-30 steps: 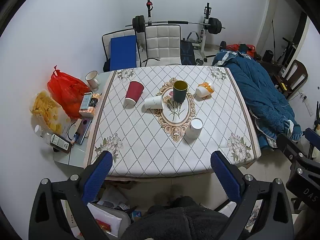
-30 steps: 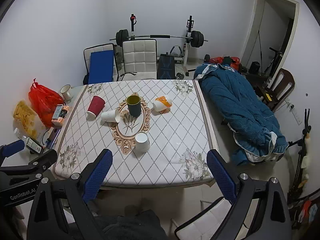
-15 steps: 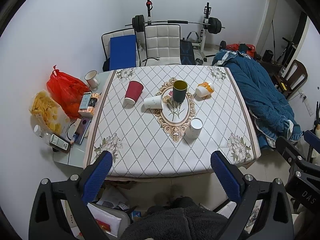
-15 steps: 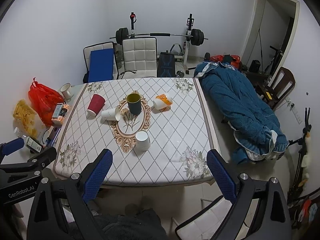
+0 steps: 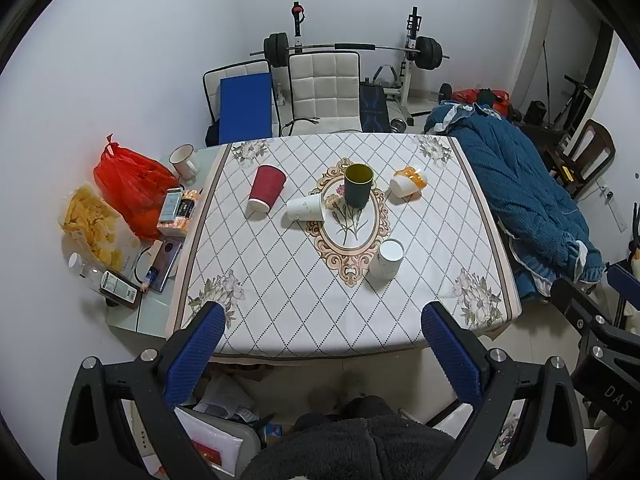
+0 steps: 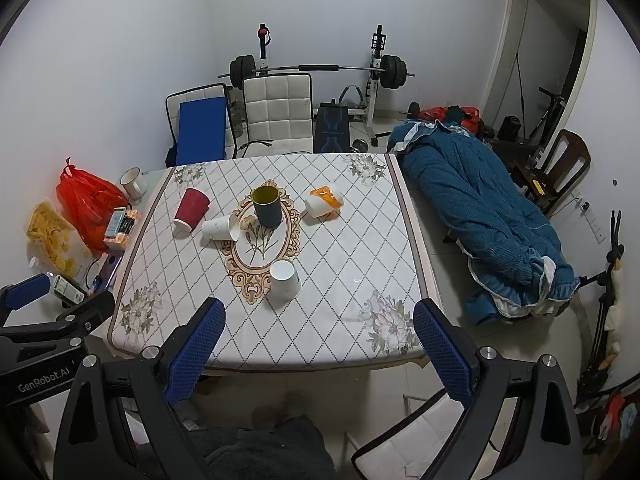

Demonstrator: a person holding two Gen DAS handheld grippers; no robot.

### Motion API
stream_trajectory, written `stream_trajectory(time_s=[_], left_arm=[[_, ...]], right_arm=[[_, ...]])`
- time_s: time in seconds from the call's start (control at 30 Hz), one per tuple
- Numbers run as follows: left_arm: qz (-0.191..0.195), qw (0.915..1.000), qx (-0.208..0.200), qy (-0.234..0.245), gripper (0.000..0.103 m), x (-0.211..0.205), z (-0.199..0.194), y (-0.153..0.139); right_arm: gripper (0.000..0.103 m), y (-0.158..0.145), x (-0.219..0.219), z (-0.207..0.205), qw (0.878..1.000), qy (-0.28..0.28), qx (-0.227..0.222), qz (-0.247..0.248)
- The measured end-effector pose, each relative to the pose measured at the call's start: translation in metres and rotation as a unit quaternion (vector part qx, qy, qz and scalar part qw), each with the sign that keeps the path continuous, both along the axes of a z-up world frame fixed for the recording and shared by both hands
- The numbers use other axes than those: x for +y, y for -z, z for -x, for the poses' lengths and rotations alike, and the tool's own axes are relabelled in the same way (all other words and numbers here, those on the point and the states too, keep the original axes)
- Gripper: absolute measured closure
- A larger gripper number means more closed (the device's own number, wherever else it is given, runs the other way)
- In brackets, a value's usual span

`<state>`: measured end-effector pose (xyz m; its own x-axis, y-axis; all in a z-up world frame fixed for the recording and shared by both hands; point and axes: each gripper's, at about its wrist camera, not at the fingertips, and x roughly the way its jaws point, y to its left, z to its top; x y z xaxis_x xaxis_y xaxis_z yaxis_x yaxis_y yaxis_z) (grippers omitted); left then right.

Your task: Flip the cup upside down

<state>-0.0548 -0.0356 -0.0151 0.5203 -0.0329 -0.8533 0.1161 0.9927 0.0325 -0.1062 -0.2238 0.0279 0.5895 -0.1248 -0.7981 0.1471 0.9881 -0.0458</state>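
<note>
Both grippers' jaws spread wide; dark green cup (image 5: 358,185) stands upright, mouth up

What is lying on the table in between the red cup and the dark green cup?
A white paper cup lies on its side between the red cup and the dark green cup, its mouth toward the green one. Both wrist views show it.

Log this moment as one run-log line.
phase: pre-approach | left gripper: open | right gripper: open | green cup: upright on table, untouched
</note>
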Motion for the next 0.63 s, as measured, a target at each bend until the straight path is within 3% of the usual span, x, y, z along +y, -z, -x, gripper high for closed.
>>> stream_trajectory(time_s=[0.63], left_arm=[[-0.003, 1.0000, -0.004, 0.000, 0.002, 0.0062, -0.0027, -0.0041]], right_arm=[[0.006, -0.0020, 0.0022, -0.0041, 1.000, -0.007, 0.002, -0.004]])
